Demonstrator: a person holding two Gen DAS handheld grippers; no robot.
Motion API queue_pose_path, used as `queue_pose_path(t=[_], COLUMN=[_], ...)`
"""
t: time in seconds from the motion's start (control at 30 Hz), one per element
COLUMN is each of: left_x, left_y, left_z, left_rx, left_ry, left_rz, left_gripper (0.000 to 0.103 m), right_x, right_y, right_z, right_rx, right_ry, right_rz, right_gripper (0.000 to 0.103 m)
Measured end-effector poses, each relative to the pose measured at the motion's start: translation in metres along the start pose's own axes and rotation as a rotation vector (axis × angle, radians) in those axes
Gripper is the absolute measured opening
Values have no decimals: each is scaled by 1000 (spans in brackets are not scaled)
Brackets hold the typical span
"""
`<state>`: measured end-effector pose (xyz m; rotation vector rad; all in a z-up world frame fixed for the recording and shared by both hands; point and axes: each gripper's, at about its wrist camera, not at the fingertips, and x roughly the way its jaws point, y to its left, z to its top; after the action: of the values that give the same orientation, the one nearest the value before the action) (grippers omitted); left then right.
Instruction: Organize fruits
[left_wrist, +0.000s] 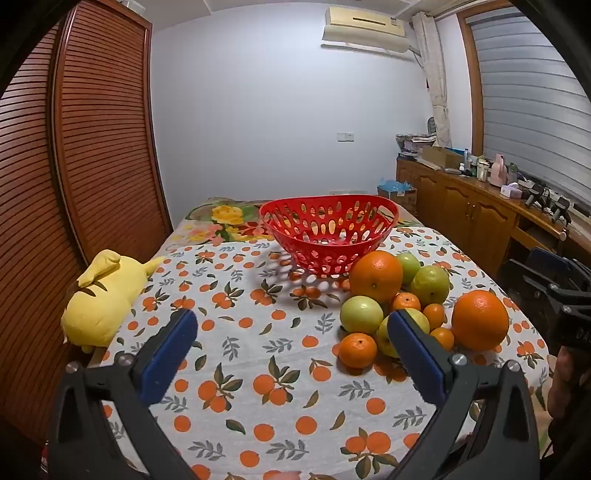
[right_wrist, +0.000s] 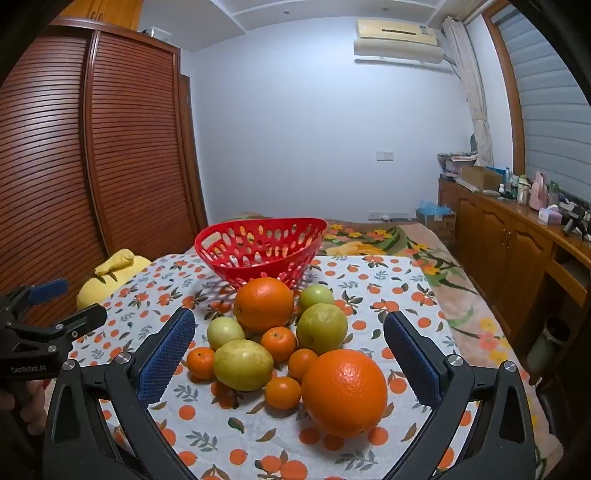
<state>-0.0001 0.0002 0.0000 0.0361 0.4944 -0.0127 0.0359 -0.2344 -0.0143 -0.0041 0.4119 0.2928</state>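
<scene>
A red perforated basket (left_wrist: 328, 229) (right_wrist: 258, 247) stands empty on the table, behind a cluster of fruit. The cluster holds two big oranges (left_wrist: 480, 320) (right_wrist: 344, 392), several green fruits (left_wrist: 361, 314) (right_wrist: 243, 364) and several small tangerines (left_wrist: 357, 350) (right_wrist: 283, 393). My left gripper (left_wrist: 291, 325) is open over bare cloth, left of the fruit, its right finger in front of a green fruit. My right gripper (right_wrist: 290, 325) is open too, low over the pile with the fruit showing between its fingers, none touched. The left gripper (right_wrist: 48, 306) also shows at the right wrist view's left edge.
A yellow plush toy (left_wrist: 99, 302) (right_wrist: 110, 273) lies at the table's left edge. The tablecloth (left_wrist: 258, 332) has an orange print. A slatted wooden wardrobe (left_wrist: 92, 147) stands left, a cluttered wooden sideboard (left_wrist: 480, 206) right. A person's hand (right_wrist: 29, 410) holds the left gripper.
</scene>
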Motion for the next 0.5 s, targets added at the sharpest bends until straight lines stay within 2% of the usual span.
queue_pose_path(t=[0.5], left_x=[-1], left_y=[0], left_z=[0], left_rx=[-2], left_ry=[-3], left_rz=[1], left_gripper=[103], right_x=[-1], right_y=[1], right_z=[0], right_rx=[-4], right_ry=[3], right_rz=[-1], right_gripper=[103])
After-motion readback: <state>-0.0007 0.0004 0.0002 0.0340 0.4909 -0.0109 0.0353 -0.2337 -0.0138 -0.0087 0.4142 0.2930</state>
